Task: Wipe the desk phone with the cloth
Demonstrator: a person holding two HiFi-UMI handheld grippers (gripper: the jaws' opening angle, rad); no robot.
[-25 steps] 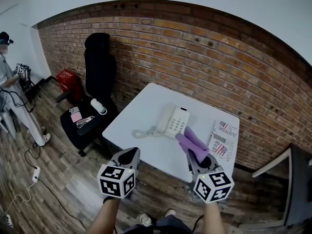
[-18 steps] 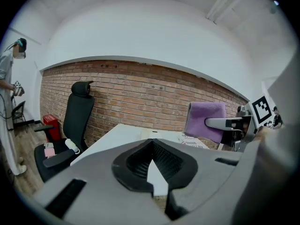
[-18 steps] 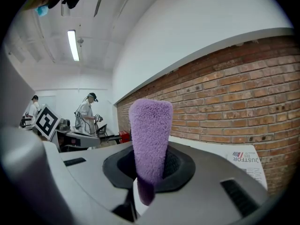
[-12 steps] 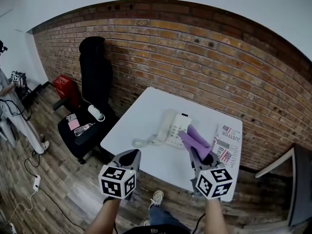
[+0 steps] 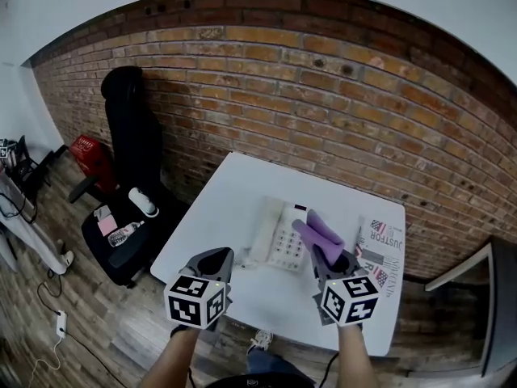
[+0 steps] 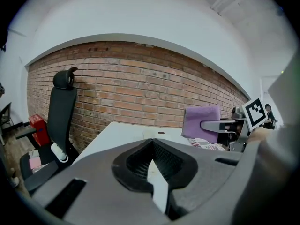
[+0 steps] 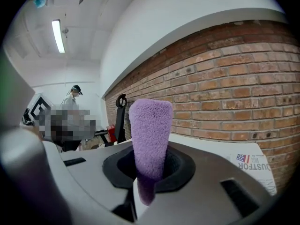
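Observation:
A white desk phone (image 5: 277,233) lies on the white table (image 5: 234,188), handset on its left. My right gripper (image 5: 321,253) is shut on a folded purple cloth (image 5: 317,231), which sticks up and forward over the phone's right edge. In the right gripper view the cloth (image 7: 150,135) rises upright from between the jaws. My left gripper (image 5: 212,259) hangs over the table's near edge, left of the phone, jaws together and holding nothing. The left gripper view shows the cloth (image 6: 201,121) held at the right.
A flag-printed paper (image 5: 380,241) lies on the table right of the phone. A black office chair (image 5: 129,144) with small items on its seat stands to the left, a red object (image 5: 89,153) beyond it. A brick wall (image 5: 323,95) backs the table. A person (image 7: 72,97) stands far left.
Both grippers have come forward over the table's near edge. The cloth has moved from in front of the phone to over its right side.

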